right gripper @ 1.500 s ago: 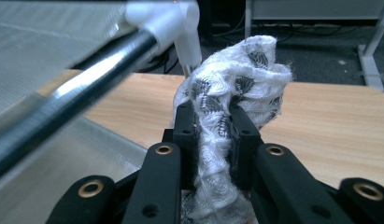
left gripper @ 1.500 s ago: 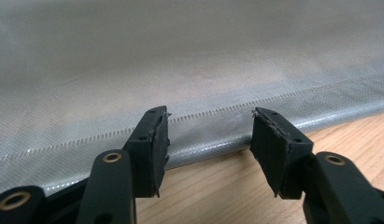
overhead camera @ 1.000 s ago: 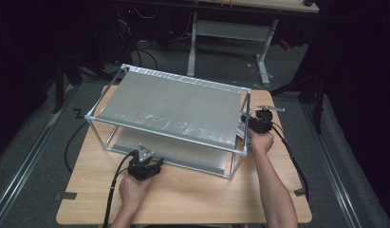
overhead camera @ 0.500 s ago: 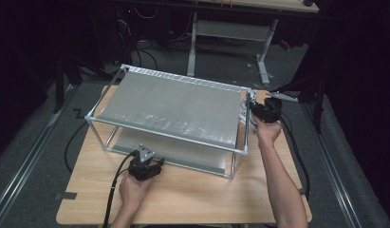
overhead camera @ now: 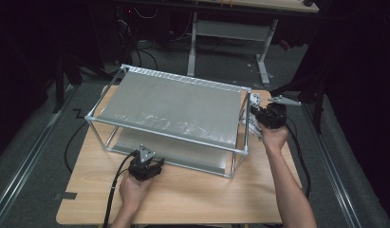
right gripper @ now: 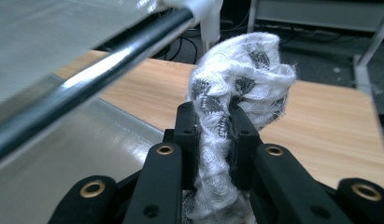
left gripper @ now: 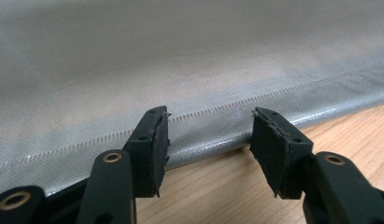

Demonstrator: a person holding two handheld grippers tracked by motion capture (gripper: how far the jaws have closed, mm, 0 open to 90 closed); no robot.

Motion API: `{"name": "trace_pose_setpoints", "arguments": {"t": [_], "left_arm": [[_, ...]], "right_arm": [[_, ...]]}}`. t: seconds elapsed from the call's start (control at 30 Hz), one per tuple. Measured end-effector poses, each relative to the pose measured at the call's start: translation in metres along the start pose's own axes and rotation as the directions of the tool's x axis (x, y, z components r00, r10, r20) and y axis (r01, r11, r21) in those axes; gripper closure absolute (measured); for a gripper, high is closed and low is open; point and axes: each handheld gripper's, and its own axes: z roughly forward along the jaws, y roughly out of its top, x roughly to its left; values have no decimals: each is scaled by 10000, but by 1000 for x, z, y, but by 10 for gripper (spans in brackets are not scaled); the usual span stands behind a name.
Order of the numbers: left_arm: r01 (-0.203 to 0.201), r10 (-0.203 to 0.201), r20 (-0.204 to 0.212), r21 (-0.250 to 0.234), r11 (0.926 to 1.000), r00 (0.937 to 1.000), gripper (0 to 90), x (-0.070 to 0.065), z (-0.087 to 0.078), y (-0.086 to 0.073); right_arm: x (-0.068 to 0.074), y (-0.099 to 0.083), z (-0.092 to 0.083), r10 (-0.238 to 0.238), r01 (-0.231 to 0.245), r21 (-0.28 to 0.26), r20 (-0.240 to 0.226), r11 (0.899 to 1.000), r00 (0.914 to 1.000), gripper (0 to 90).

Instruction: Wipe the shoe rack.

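Lifted since a second ago, our right gripper carries the bunched white knitted cloth, clamped between its jaws, up beside the two-tier mesh-and-metal rack's top rail. Our left gripper waits open at the lower shelf; draping seems next.

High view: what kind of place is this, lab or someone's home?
Most likely a lab or workshop, not a home. A plain wooden table stands on grey carpet, with loose cables on the floor behind it and a height-adjustable desk frame farther back. A metal-framed mesh rack stands on the table like a test fixture.
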Motion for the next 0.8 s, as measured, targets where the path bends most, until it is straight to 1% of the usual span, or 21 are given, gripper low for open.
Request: {"name": "trace_pose_setpoints", "arguments": {"t": [0.1,0.2,0.33,0.47,0.57,0.67,0.8], "left_arm": [[-173,173,-46,27,9998,9998,468,-2,1,1],[-234,234,-63,52,9997,9997,469,-3,1,1],[-255,256,-51,56,9997,9997,469,-5,3,2],[-298,298,-30,79,9995,9996,470,-6,4,3],[-319,319,-24,85,9995,9995,471,-7,4,4],[-310,310,3,92,9995,9995,471,-8,5,4],[-309,309,11,93,9995,9995,471,-9,6,5]], "right_arm": [[0,8,-17,-320,322,-160,136,9994,9994,782],[1,18,-31,-571,574,-339,99,9978,9983,781],[7,31,-41,-890,890,-507,17,9947,9960,781],[14,42,-42,-1150,1143,-643,-65,9914,9933,781],[18,48,-39,-1345,1343,-555,-4,9894,9909,781],[18,50,-33,-1256,1253,-404,-50,9913,9921,781],[20,47,-26,-1248,1244,-219,-164,9920,9920,780]]}}
